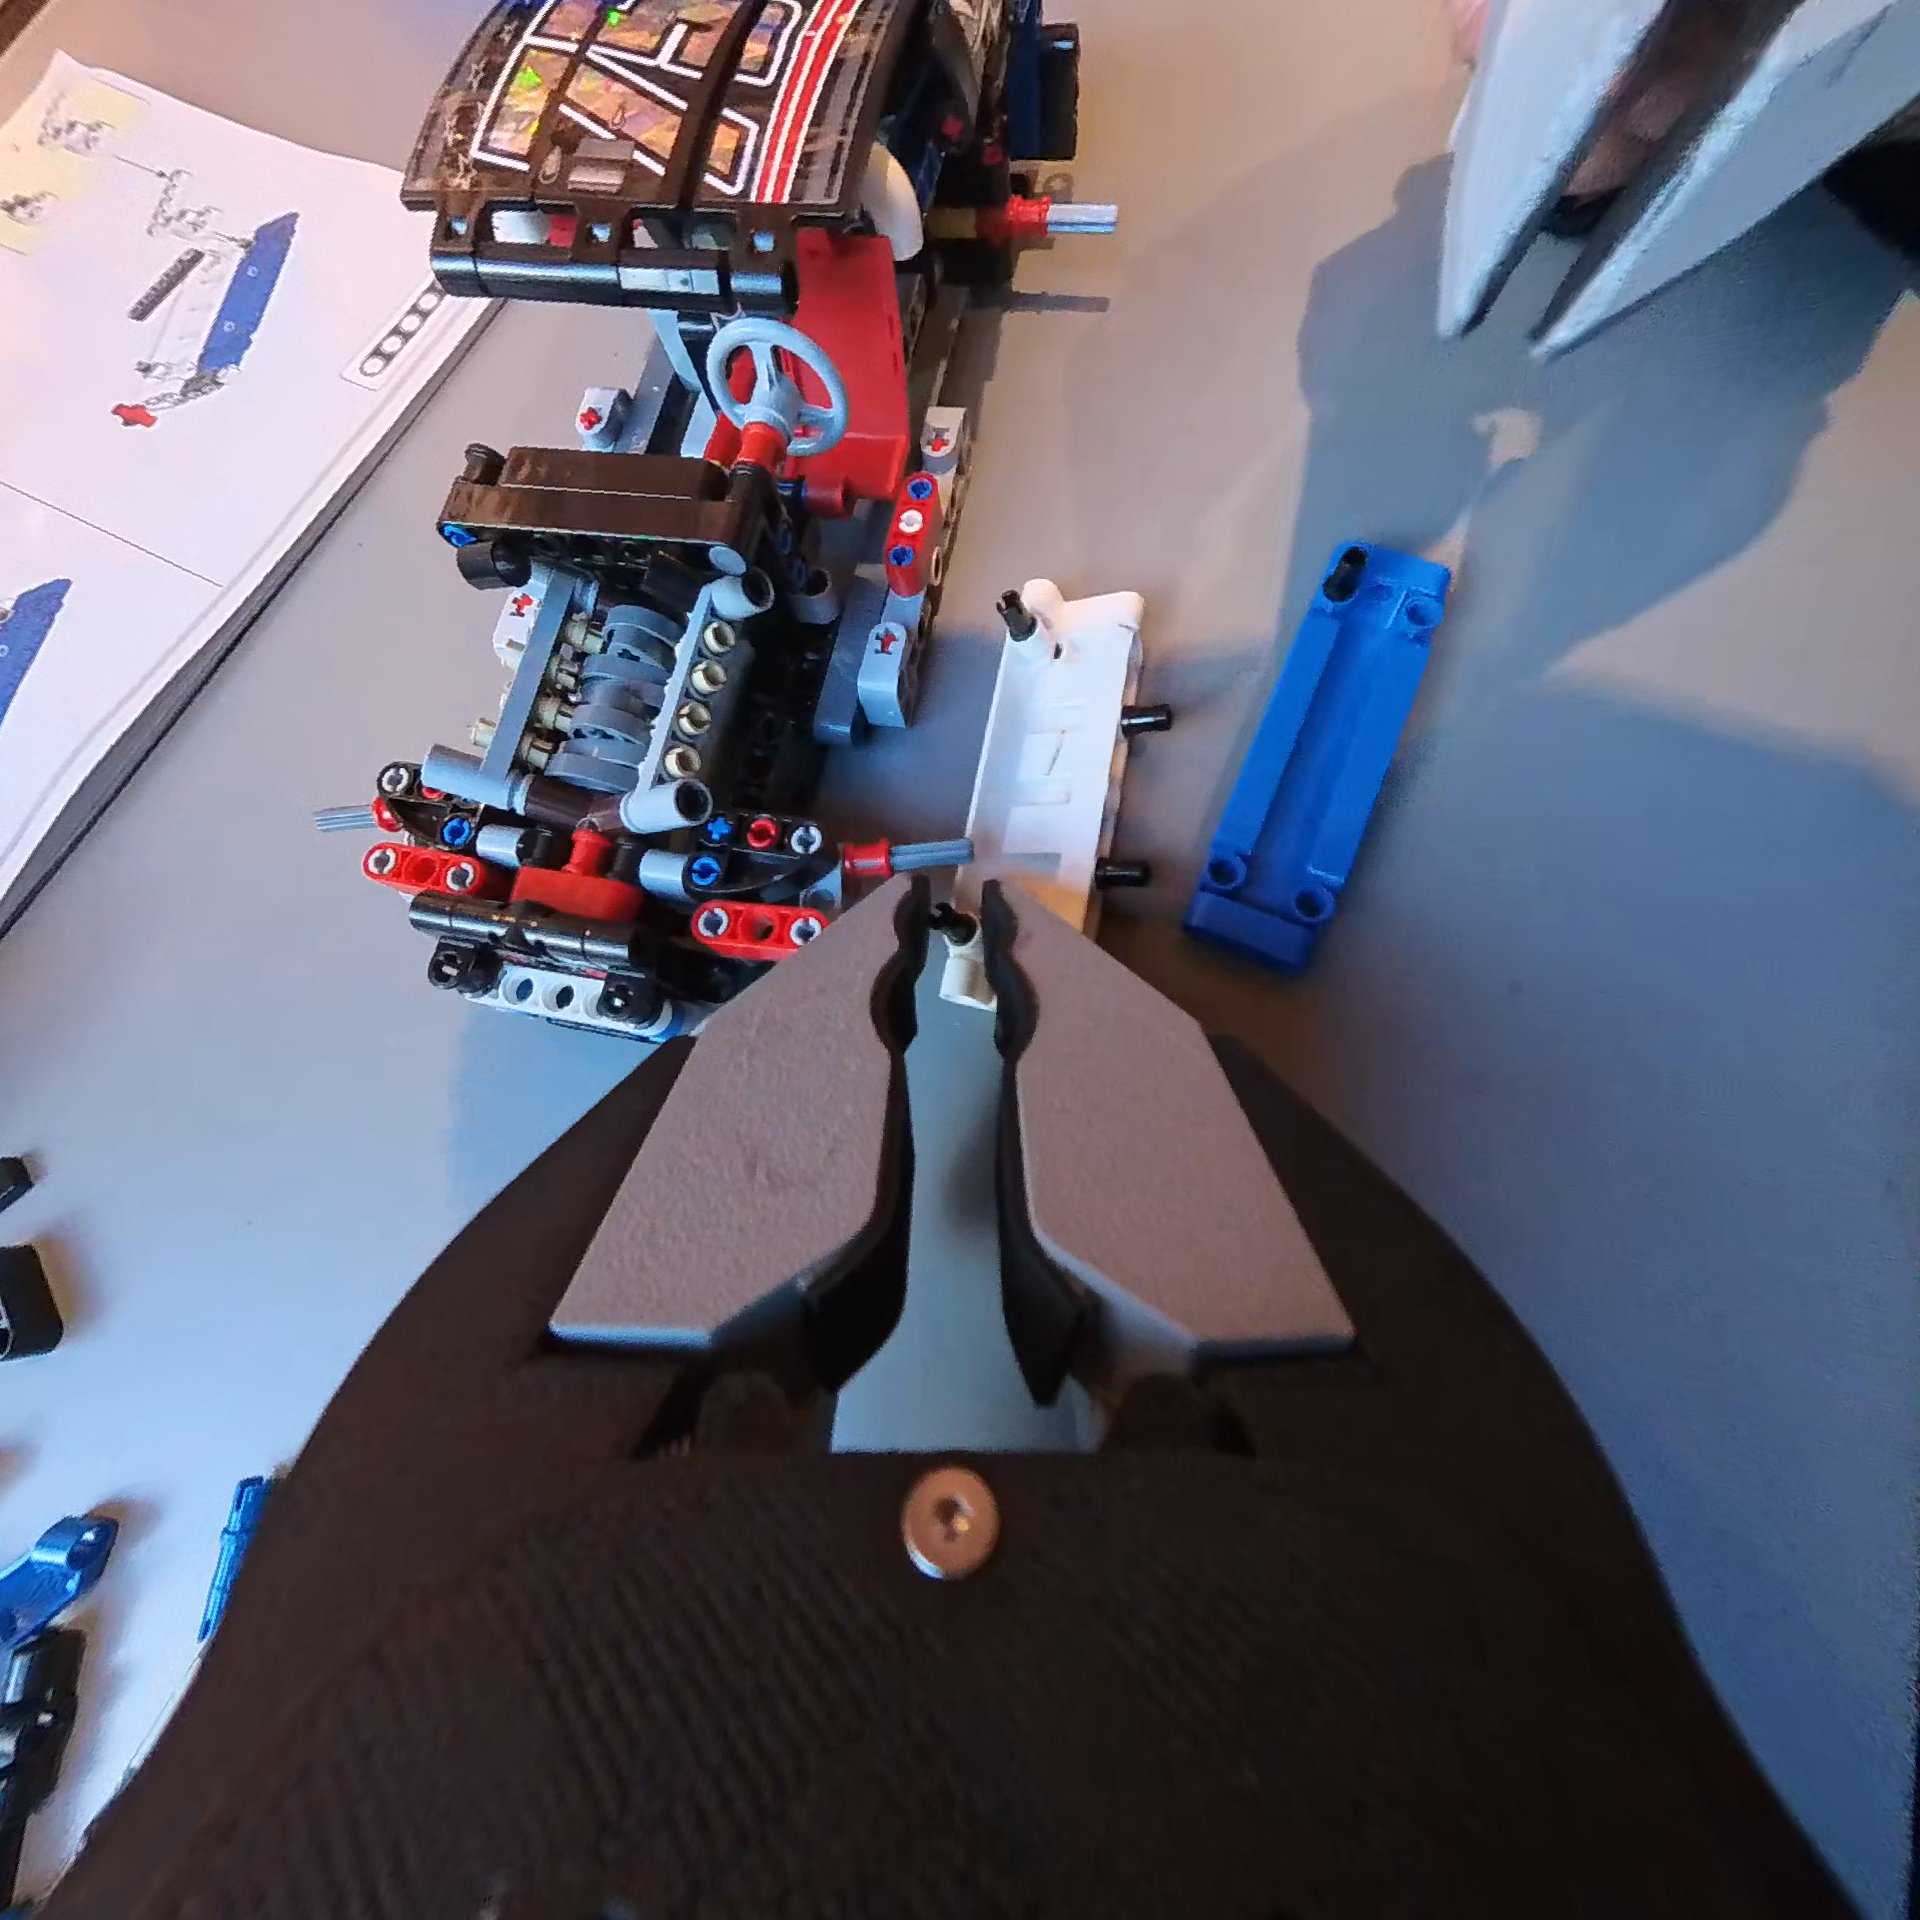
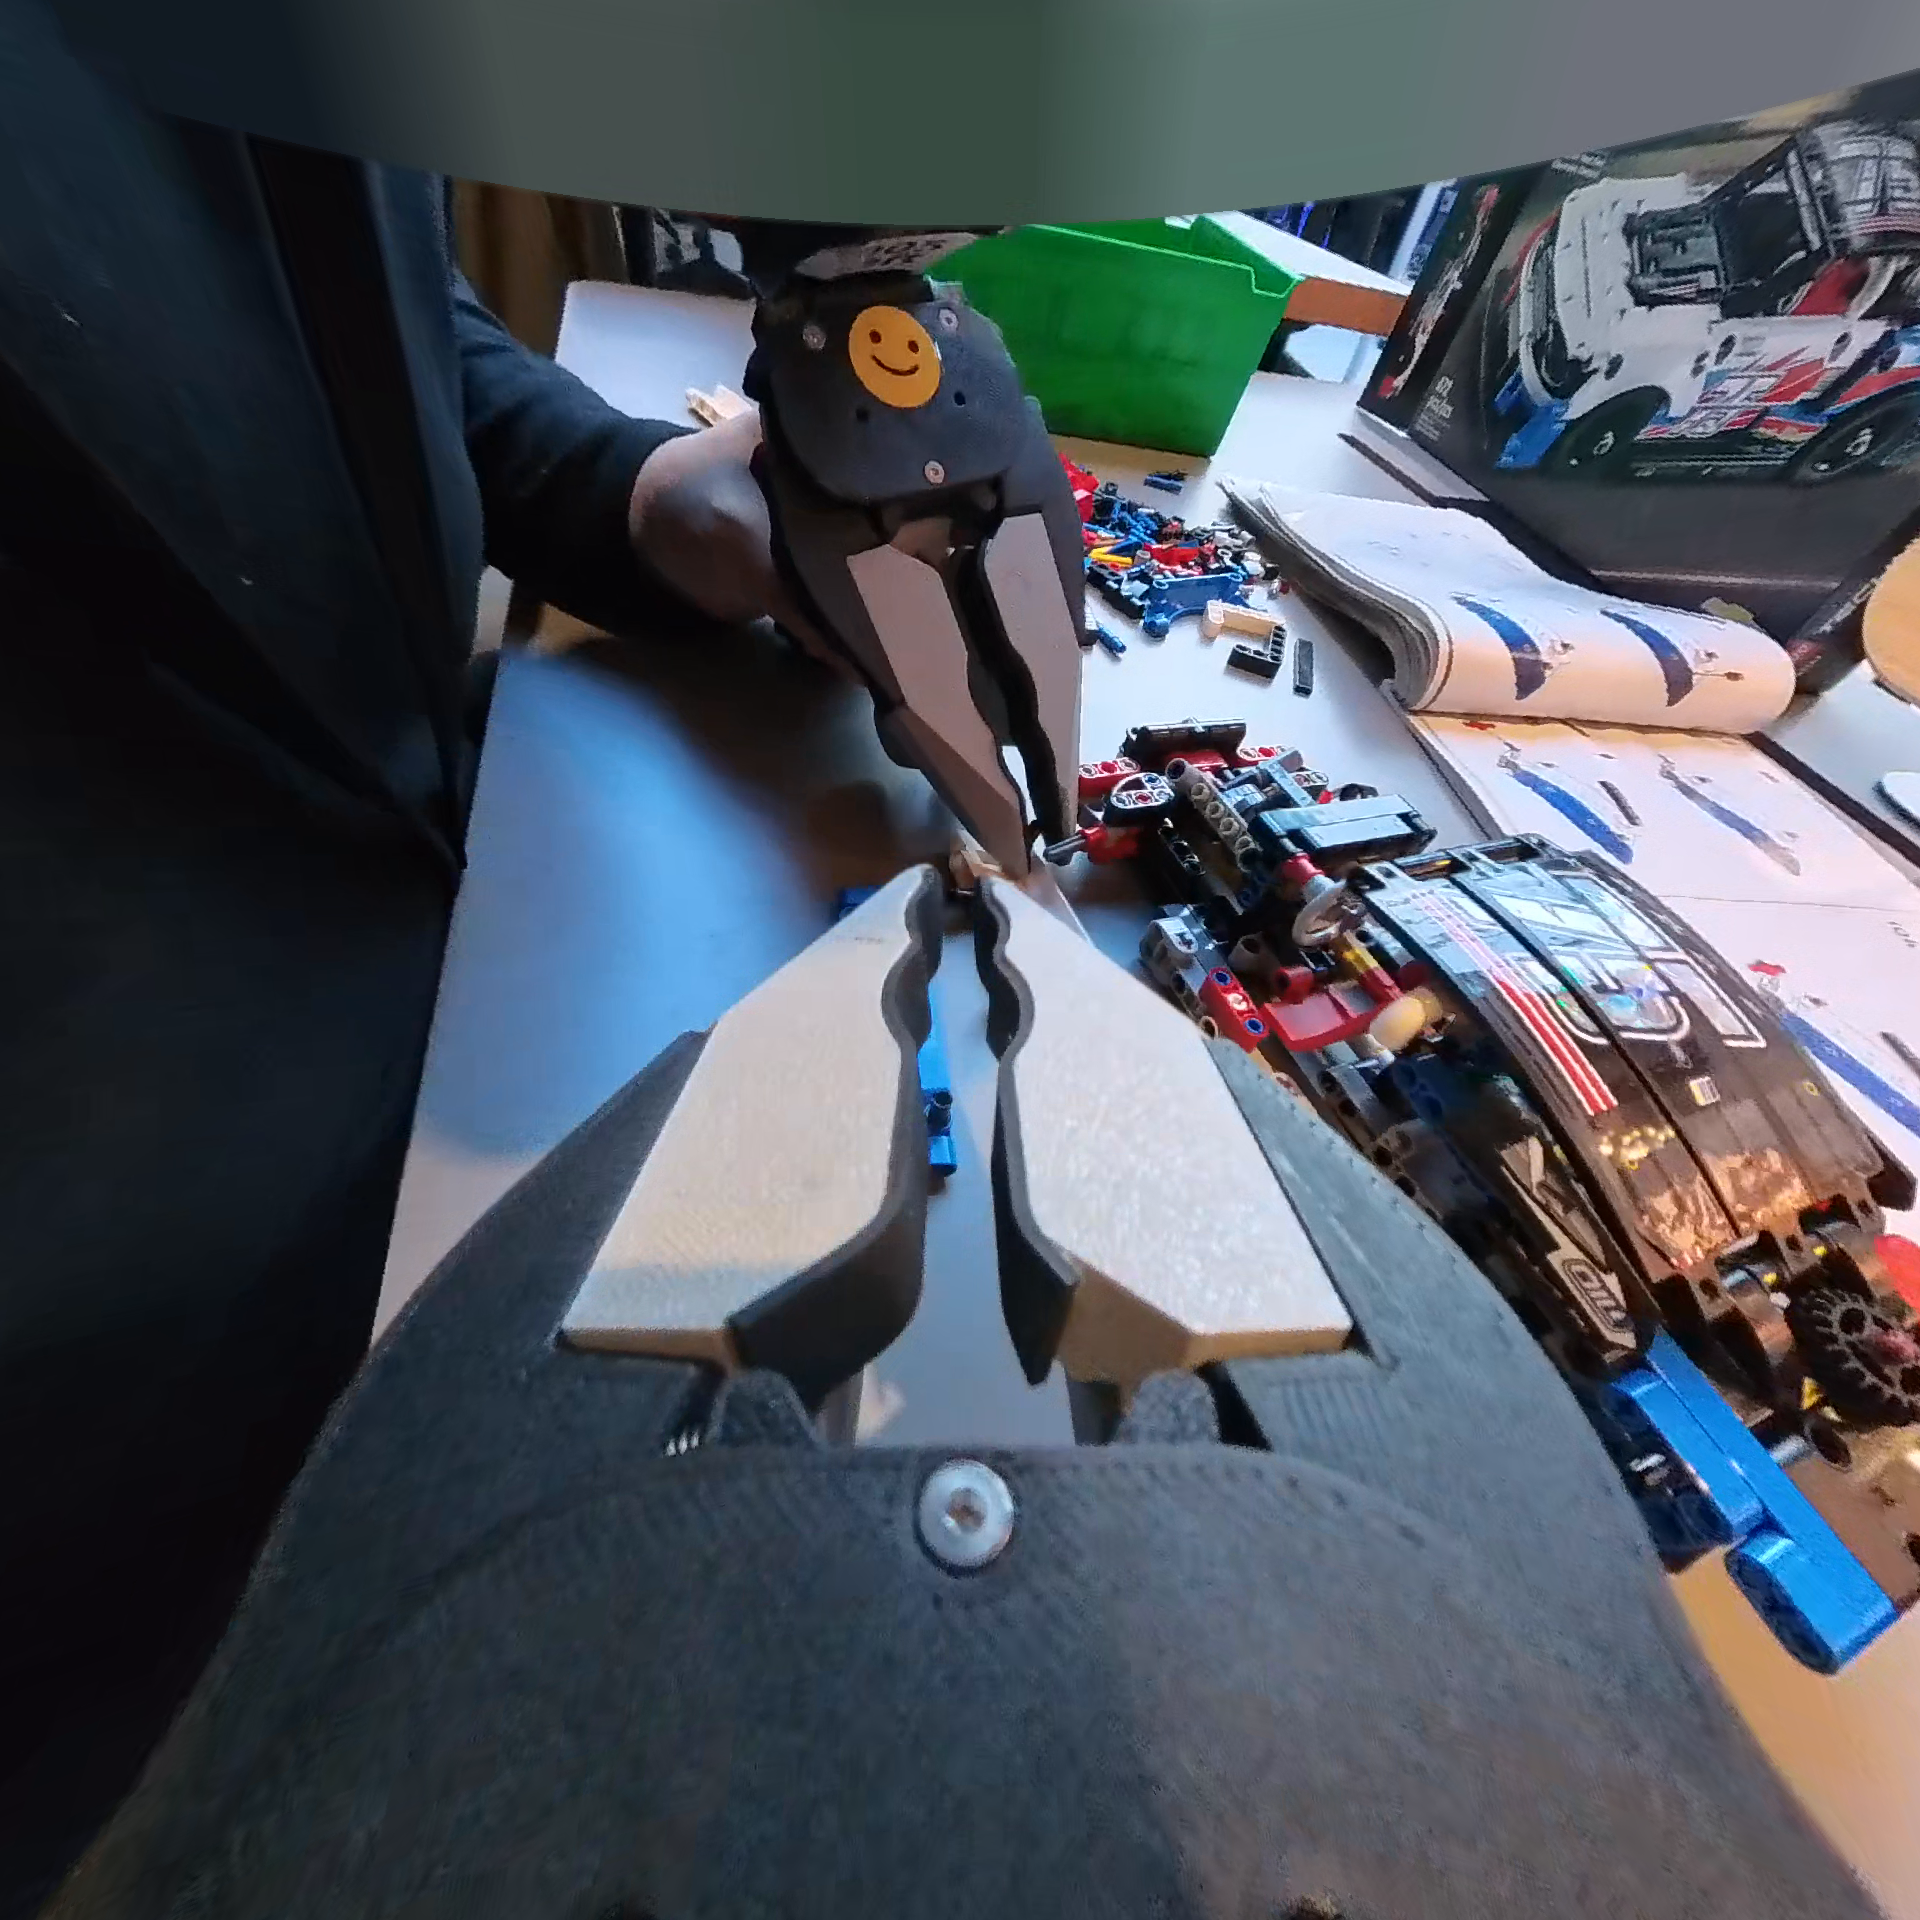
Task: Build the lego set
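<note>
yellow smiley-face sticker — on far gripper's black body | set box — printed writing, far right | car roof panels — decal lettering | instruction booklet (diagrams only)

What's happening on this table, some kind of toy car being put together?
Yes. A person holds a two-finger gripper in each hand and is building a lego car. The left gripper is pinching a small white connector piece beside the white panel. The right gripper hovers close, apparently holding nothing. A blue panel and the instruction booklet lie nearby.
</note>
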`<control>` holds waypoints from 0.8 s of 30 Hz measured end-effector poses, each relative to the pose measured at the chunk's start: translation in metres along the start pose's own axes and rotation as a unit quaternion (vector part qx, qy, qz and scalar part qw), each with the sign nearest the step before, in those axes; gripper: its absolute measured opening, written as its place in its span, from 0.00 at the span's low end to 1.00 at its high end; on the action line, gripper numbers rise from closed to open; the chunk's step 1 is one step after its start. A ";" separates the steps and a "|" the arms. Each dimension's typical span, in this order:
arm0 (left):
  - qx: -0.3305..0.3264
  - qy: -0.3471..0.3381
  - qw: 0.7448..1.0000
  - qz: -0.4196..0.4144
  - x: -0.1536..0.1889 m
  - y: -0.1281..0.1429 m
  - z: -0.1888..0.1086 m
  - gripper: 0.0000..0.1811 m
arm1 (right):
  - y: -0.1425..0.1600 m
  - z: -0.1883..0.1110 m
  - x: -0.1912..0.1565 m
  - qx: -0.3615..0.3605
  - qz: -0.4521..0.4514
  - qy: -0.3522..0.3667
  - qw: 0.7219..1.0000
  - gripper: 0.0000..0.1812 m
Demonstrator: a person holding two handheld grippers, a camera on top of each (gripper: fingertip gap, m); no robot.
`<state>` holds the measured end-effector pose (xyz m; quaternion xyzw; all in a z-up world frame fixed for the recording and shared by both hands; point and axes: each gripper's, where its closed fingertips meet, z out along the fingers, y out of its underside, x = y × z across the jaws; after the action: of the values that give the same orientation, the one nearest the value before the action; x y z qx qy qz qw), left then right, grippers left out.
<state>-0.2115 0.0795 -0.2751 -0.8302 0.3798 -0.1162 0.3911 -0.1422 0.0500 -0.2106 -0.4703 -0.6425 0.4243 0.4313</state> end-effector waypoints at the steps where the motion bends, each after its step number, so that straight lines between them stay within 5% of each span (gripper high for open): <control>1: 0.000 0.002 1.000 -0.001 0.000 0.000 0.000 0.04 | 0.000 0.000 0.000 0.000 -0.001 0.000 1.000 0.02; 24: 0.001 0.032 0.999 -0.014 0.003 -0.001 0.001 0.03 | -0.003 -0.013 0.020 0.030 0.029 0.022 0.999 0.03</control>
<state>-0.2081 0.0782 -0.2757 -0.8310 0.3800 -0.1485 0.3781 -0.1345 0.0705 -0.2009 -0.4847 -0.6056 0.4457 0.4469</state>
